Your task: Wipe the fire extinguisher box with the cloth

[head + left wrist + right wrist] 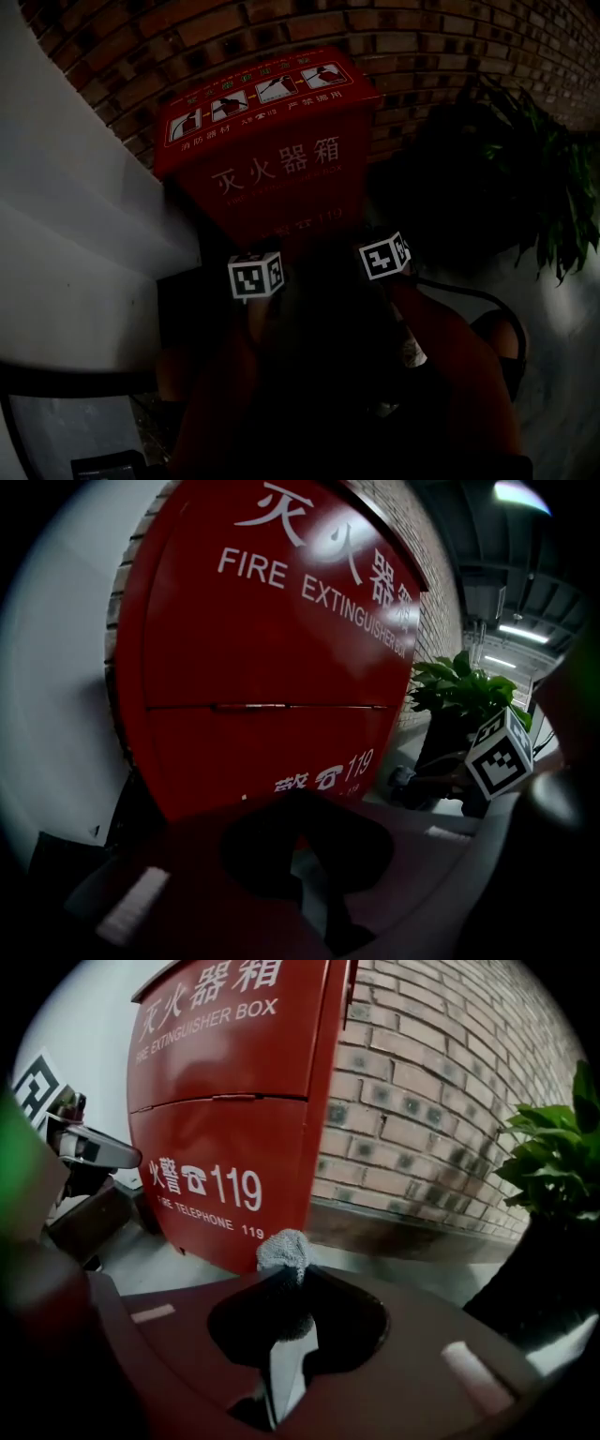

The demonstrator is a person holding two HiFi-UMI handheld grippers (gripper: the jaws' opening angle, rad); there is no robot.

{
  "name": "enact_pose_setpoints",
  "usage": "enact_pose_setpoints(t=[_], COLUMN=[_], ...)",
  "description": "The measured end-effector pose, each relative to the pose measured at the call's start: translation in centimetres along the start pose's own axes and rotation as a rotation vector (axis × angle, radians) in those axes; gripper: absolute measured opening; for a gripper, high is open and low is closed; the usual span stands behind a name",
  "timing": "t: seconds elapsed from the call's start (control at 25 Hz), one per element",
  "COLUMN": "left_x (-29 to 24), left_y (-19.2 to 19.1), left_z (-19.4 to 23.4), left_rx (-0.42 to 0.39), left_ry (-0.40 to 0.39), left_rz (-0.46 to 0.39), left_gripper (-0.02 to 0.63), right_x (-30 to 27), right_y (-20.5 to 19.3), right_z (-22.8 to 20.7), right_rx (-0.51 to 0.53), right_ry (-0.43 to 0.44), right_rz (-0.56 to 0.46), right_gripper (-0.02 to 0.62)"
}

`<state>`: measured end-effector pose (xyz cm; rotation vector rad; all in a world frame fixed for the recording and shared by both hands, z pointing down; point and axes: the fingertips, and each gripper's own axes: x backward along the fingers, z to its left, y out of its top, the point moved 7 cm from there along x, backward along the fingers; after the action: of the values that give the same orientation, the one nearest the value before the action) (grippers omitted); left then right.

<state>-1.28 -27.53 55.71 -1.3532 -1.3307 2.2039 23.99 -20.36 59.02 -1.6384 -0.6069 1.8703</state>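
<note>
The red fire extinguisher box (272,159) stands against a brick wall, with white lettering on its front (262,667) (225,1101). Both grippers hang low in front of it. My right gripper (286,1274) is shut on a grey mesh cloth (284,1249); a tuft sticks out past the tips, short of the box's lower right corner. My left gripper (298,803) is shut with nothing in it and points at the box's lower front. In the dark head view only the marker cubes of the left gripper (256,275) and the right gripper (383,256) show clearly.
A brick wall (441,1082) runs behind and to the right of the box. A potted green plant (525,178) (562,1147) stands on the right. A white wall (66,187) rises on the left. Pale floor (150,1260) lies below the box.
</note>
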Motion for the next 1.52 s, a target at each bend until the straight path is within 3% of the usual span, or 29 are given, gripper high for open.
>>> enact_pose_setpoints(t=[0.16,0.36,0.6,0.72,0.84,1.0,1.28,1.52], left_x=[-0.3,3.5,7.0,8.1,8.9,10.0,11.2,9.9], left_y=[0.1,-0.1,-2.6,-4.1,-5.3,-5.6,-5.5,-5.5], left_z=[-0.6,5.1,10.9,12.3,13.3,14.6,15.4,14.7], left_rx=[0.006,-0.008,0.119,0.164,0.195,0.163,0.157,0.141], left_ry=[-0.028,0.082,0.163,0.181,0.183,0.196,0.204,0.190], left_rz=[-0.019,-0.024,-0.045,-0.042,-0.048,-0.058,-0.077,-0.061], left_gripper=[0.002,0.002,0.002,0.002,0.002,0.002,0.002,0.002], right_x=[0.7,-1.8,-3.9,-4.5,-5.3,-6.2,-6.8,-7.1], right_y=[-0.1,2.2,2.9,3.0,2.7,2.3,2.9,2.6], right_z=[1.0,9.6,16.3,18.8,20.8,23.5,25.5,23.4], right_rx=[0.048,0.072,0.118,0.082,-0.019,-0.087,-0.072,-0.105], right_ry=[-0.017,0.189,0.268,0.300,0.349,0.416,0.411,0.379], right_rz=[0.028,-0.026,0.010,0.032,0.052,0.051,0.047,0.026], right_gripper=[0.048,0.048,0.048,0.048,0.048,0.049,0.048,0.048])
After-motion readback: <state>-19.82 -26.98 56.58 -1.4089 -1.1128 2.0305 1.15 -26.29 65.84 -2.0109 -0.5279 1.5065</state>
